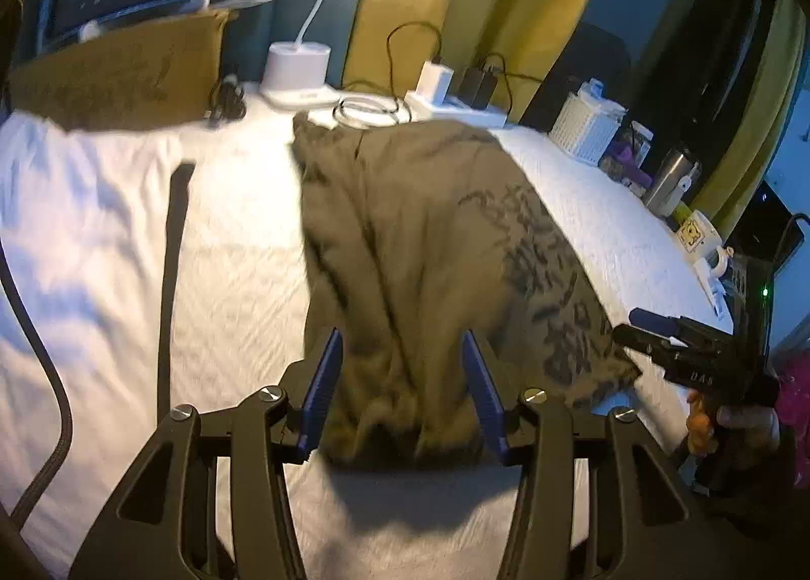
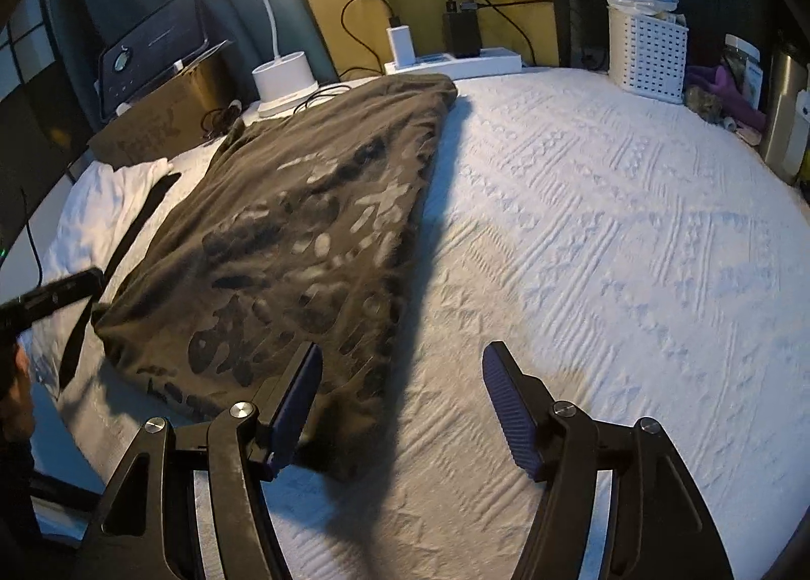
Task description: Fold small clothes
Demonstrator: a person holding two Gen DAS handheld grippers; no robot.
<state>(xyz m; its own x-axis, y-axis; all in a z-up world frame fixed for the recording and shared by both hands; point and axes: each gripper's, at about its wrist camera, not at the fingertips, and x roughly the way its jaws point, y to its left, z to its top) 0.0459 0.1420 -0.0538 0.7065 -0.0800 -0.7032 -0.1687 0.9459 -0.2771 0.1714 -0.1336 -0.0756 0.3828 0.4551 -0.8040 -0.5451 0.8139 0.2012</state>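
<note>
One fold looks done so far: the olive tee (image 1: 430, 246) is laid lengthwise on the white bedspread (image 2: 607, 225), doubled over, dark print showing, a bit rumpled. More folds are probably still needed. Nothing is gripped right now: left gripper (image 1: 405, 392) and right gripper (image 2: 400, 403) are both spread apart.
</note>
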